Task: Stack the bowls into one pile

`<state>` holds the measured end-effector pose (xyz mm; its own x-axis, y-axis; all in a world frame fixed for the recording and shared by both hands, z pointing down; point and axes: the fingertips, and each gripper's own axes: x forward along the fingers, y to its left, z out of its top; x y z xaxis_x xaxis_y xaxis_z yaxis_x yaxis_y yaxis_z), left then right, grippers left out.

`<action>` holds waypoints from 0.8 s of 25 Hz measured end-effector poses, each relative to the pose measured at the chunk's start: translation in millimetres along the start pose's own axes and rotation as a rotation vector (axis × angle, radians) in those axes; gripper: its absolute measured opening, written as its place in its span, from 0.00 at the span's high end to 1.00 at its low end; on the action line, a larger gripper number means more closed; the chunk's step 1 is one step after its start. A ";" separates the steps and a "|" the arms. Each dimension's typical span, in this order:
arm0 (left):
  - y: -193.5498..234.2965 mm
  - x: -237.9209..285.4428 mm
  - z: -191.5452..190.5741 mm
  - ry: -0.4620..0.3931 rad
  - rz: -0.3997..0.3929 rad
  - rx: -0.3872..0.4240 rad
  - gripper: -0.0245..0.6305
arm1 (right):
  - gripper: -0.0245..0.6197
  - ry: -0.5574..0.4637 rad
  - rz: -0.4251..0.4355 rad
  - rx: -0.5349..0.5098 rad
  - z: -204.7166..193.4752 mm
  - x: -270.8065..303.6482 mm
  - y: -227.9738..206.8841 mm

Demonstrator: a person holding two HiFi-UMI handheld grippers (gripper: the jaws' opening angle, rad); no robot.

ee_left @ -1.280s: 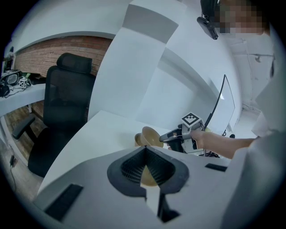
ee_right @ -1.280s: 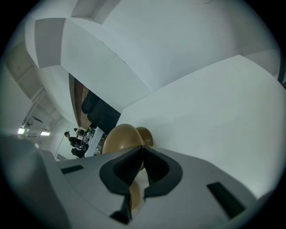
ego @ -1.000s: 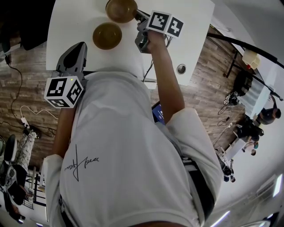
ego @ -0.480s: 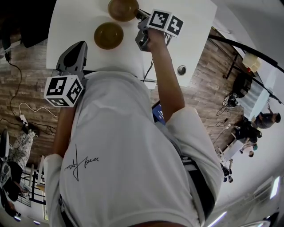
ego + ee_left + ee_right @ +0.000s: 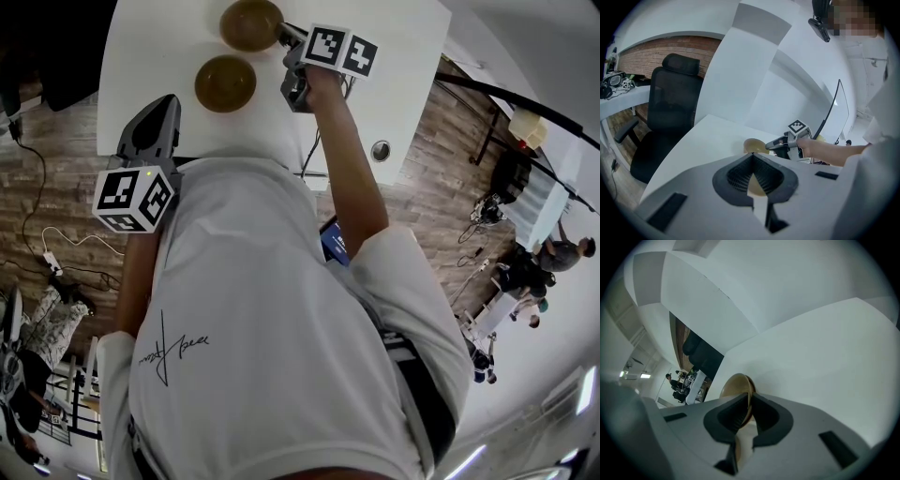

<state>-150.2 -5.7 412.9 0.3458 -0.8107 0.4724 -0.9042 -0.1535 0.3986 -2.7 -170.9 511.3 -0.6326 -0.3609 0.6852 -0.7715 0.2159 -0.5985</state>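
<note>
Two brown bowls are at the white table's (image 5: pixel 375 84) far end. The farther bowl (image 5: pixel 250 24) has its rim pinched by my right gripper (image 5: pixel 282 35), which is shut on it. In the right gripper view the bowl's (image 5: pixel 736 385) thin edge runs between the shut jaws of that gripper (image 5: pixel 746 403). The nearer bowl (image 5: pixel 225 82) rests on the table, with nothing touching it. My left gripper (image 5: pixel 168 100) hangs by the table's near left edge, short of that bowl, shut and holding nothing. The left gripper view shows the nearer bowl (image 5: pixel 757 186) behind the left gripper's (image 5: pixel 752 156) closed tips.
A black office chair (image 5: pixel 665 117) stands off the table's left side. A round cable hole (image 5: pixel 381 149) sits near the table's front right corner. Wooden floor, cables and other desks with people lie around it.
Hardly anything: the right gripper and its bowl have drifted slightly left in the head view. The left gripper stays where it was.
</note>
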 end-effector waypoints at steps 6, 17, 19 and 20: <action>1.4 -0.6 2.3 -0.001 -0.012 -0.003 0.95 | 0.91 -0.020 -0.028 -0.020 3.4 -3.9 0.8; -3.1 5.0 1.3 0.005 -0.029 0.002 0.95 | 0.91 -0.034 -0.041 -0.044 3.1 -16.2 -3.9; -3.8 6.0 1.7 0.005 -0.032 0.003 0.95 | 0.91 -0.038 -0.041 -0.044 2.6 -19.1 -4.7; -4.0 6.7 2.1 0.004 -0.034 0.004 0.95 | 0.91 -0.041 -0.041 -0.044 2.5 -20.5 -4.7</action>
<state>-144.7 -11.6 412.9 0.3773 -0.8027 0.4619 -0.8930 -0.1833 0.4110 14.0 -166.8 499.1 -0.5981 -0.4069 0.6904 -0.7993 0.2400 -0.5510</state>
